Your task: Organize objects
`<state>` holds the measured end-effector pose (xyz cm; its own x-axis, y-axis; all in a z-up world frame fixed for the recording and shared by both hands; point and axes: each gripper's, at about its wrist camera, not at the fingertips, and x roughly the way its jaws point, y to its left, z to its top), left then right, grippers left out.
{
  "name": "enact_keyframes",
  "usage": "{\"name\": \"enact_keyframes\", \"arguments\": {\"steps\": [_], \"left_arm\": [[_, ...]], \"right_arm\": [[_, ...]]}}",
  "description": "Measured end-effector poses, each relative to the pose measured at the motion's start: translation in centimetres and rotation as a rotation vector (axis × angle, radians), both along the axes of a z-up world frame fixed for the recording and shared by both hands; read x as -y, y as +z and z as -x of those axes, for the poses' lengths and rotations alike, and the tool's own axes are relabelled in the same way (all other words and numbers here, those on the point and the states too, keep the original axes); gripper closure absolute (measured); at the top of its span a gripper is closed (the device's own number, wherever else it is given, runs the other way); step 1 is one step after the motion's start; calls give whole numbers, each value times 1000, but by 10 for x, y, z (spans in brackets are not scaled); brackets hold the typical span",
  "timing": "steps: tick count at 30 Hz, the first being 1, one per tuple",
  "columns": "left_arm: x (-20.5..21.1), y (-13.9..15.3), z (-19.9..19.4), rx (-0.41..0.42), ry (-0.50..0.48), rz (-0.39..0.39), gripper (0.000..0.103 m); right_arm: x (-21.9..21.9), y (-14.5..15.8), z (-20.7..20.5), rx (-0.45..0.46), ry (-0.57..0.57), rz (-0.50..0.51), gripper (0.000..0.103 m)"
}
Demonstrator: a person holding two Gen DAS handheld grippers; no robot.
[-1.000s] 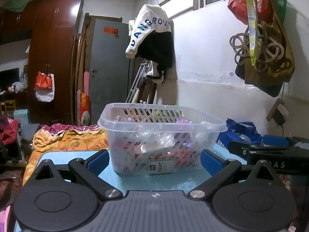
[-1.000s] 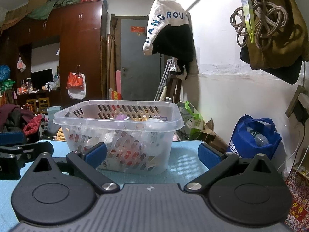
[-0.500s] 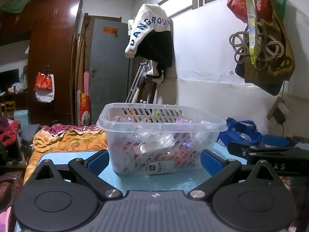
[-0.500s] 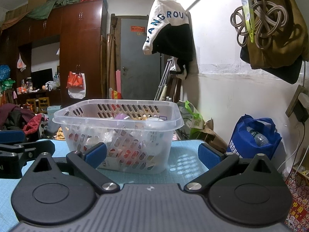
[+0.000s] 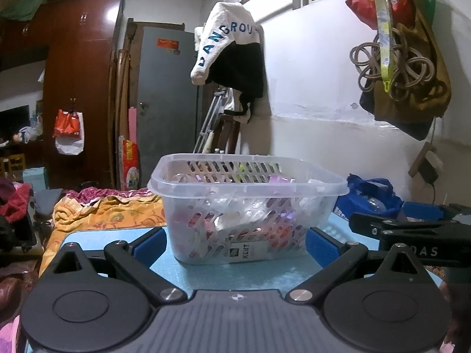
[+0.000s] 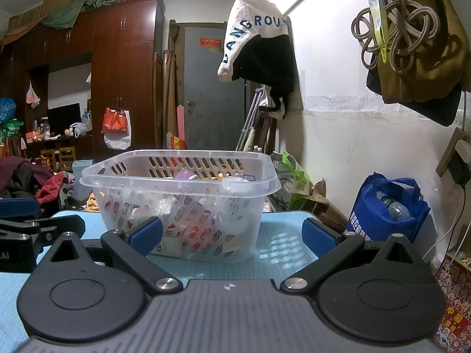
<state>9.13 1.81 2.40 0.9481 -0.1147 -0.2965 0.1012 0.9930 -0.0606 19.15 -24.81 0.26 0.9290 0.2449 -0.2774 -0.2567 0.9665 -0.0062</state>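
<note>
Hardly anything is seen to have moved since the earlier frames. From the left wrist, the basket (image 5: 247, 206), filled with small items, is seen on the table (image 5: 259, 273), framed by the left gripper (image 5: 235, 244), spread apart and empty. From the right wrist, the right gripper (image 6: 232, 236) is likewise spread, empty; nothing is seen between it and the basket. A blue bag (image 6: 388, 206) stands right of the basket.

Dim indoor light, cool in tone. The white wall (image 5: 323, 88) right of the clear basket (image 5: 247, 182) is the brightest area; a pale glare streak runs down the wardrobe (image 5: 79, 58) left of the basket. Fisheye bending curves the edges, corners fade to black. The basket's contents look soft and hazy.
</note>
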Motion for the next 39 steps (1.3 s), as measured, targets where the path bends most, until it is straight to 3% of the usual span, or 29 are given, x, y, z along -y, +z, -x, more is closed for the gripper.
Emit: {"name": "enact_keyframes", "arguments": {"steps": [18, 30, 39], "left_arm": [[12, 4, -2, 6, 25, -59, 1], [11, 6, -23, -44, -13, -18, 1], [13, 8, -21, -20, 45, -61, 2]], "right_arm": [[2, -2, -1, -3, 0, 2, 0], [4, -3, -2, -5, -5, -5, 0], [8, 0, -3, -9, -2, -11, 0]]}}
